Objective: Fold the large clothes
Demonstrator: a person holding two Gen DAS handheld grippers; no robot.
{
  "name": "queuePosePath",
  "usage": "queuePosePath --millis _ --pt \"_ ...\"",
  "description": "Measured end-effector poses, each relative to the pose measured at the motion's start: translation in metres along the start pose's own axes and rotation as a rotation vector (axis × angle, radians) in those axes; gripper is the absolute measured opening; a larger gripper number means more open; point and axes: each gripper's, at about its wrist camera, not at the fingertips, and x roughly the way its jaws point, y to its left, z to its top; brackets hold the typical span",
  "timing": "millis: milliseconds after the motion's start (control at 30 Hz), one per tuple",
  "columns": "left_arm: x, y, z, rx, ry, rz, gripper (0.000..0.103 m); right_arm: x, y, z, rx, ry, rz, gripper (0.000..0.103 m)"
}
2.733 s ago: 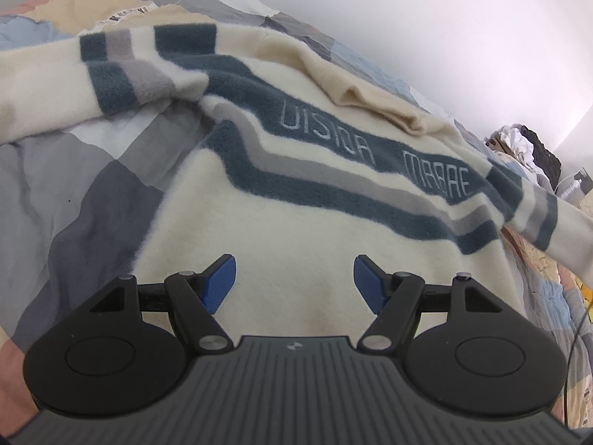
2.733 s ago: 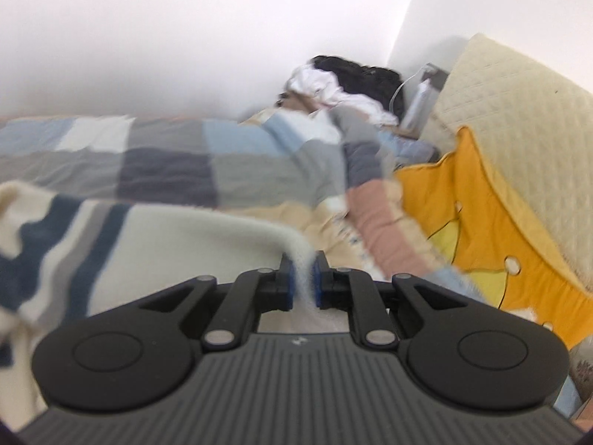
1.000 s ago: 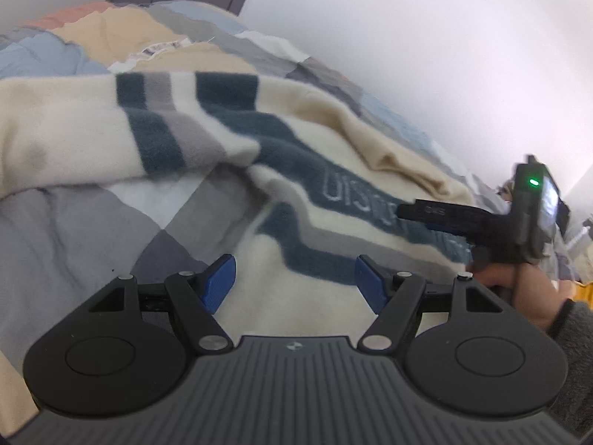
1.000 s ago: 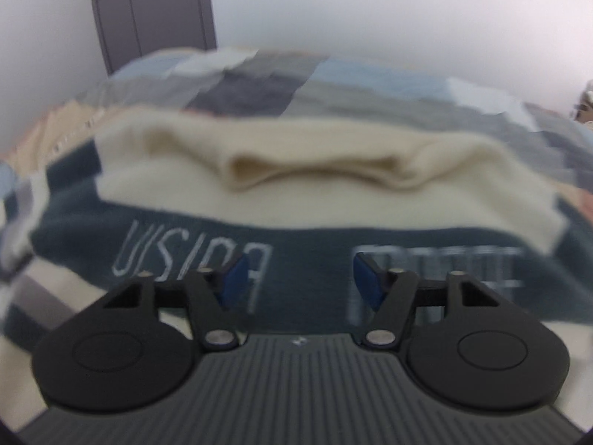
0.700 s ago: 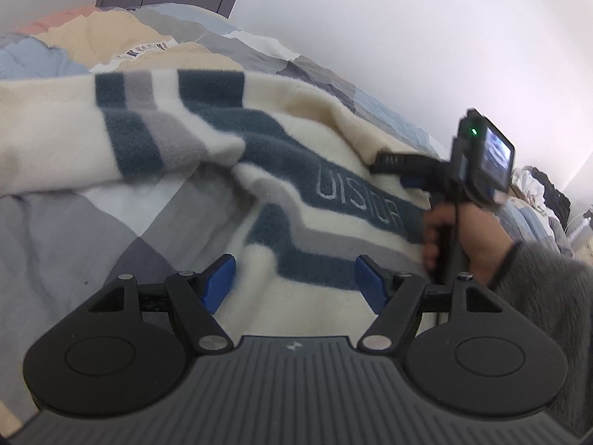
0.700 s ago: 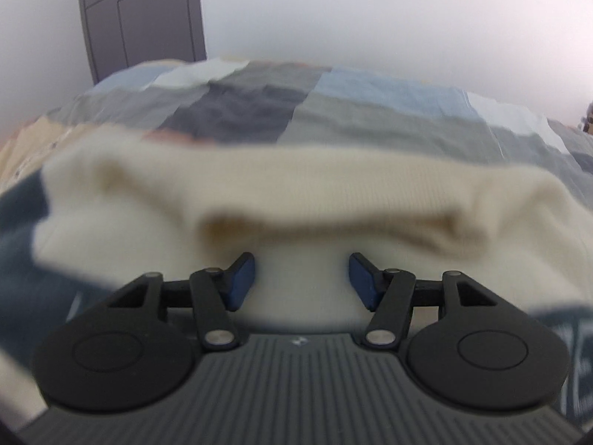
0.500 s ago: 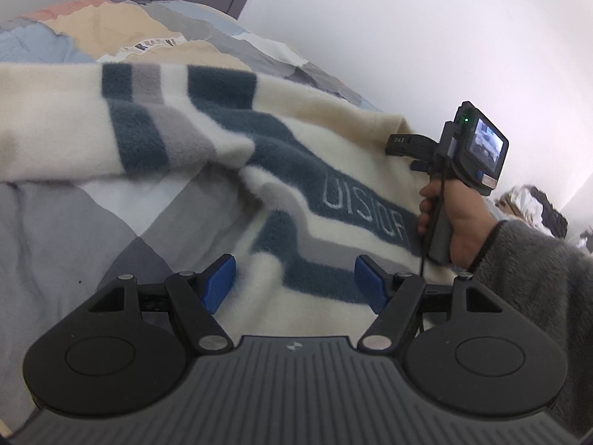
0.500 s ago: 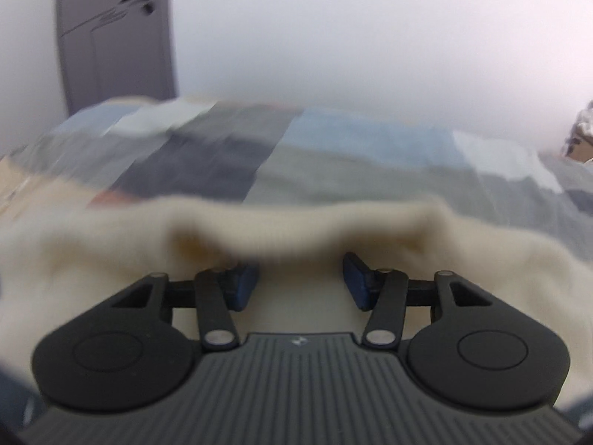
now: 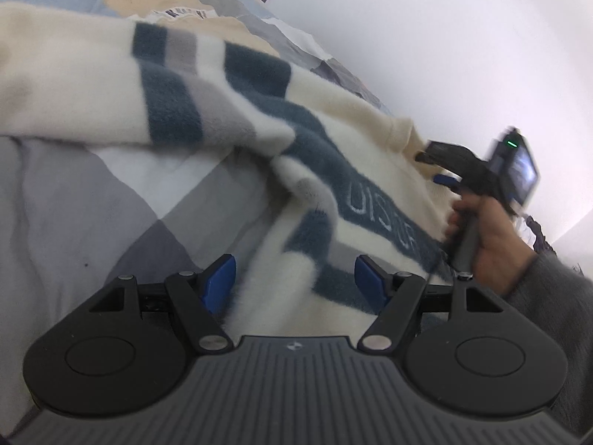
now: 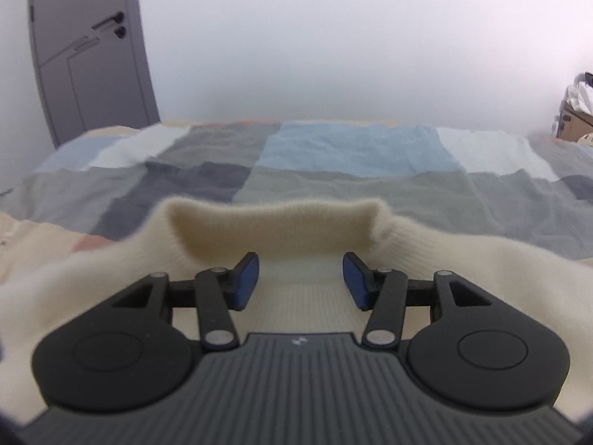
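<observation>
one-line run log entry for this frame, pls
stage: pre-grasp | left gripper: open over sweater body | right gripper: open at collar | sweater: flat on quilt

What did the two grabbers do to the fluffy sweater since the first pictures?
The right gripper let go of the sweater's edge it was pinching, swung across to the collar, and now sits open there, its pads touching nothing. The hand carrying it has come into the left wrist view. The left gripper stayed open over the sweater's lower part. The sweater is still spread on the patchwork quilt.
</observation>
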Motion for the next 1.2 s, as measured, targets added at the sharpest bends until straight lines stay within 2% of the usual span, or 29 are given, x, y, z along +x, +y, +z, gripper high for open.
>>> queuePosePath --millis 167,300,467,633,700,767,833,867,967,1067,1200 --pt "-0.013 0.001 0.003 0.006 -0.005 0.027 0.075 -0.076 -0.011 -0.001 -0.021 0.009 0.058 0.053" --pt "-0.027 0.001 0.002 0.011 0.014 0.050 0.075 -0.150 -0.026 -0.013 -0.035 0.061 0.049 0.053" --pt "-0.045 0.001 -0.007 -0.002 0.054 0.041 0.075 -0.236 -0.064 -0.039 0.065 0.157 0.030 0.053" --pt "-0.069 -0.013 -0.024 0.018 0.063 0.012 0.075 -0.303 -0.094 -0.074 0.136 0.207 0.010 0.054" --pt "-0.078 -0.019 -0.031 0.045 0.063 0.014 0.075 -0.317 -0.105 -0.090 0.176 0.231 0.008 0.054" --pt "-0.085 -0.022 -0.037 0.042 0.081 0.012 0.075 -0.327 -0.116 -0.105 0.223 0.260 0.002 0.058" --pt "-0.095 -0.020 -0.041 -0.013 0.100 -0.023 0.075 -0.331 -0.126 -0.119 0.275 0.282 0.002 0.069" --pt "-0.100 -0.019 -0.043 -0.034 0.101 -0.052 0.075 -0.334 -0.133 -0.125 0.303 0.289 0.008 0.069" --pt "-0.116 -0.017 -0.049 -0.060 0.092 -0.061 0.075 -0.340 -0.148 -0.142 0.384 0.314 0.068 0.070" --pt "-0.120 -0.016 -0.055 -0.051 0.097 -0.023 0.075 -0.338 -0.154 -0.156 0.418 0.330 0.065 0.081" --pt "-0.112 -0.012 -0.055 -0.063 0.115 0.022 0.075 -0.329 -0.156 -0.160 0.444 0.323 0.062 0.082"
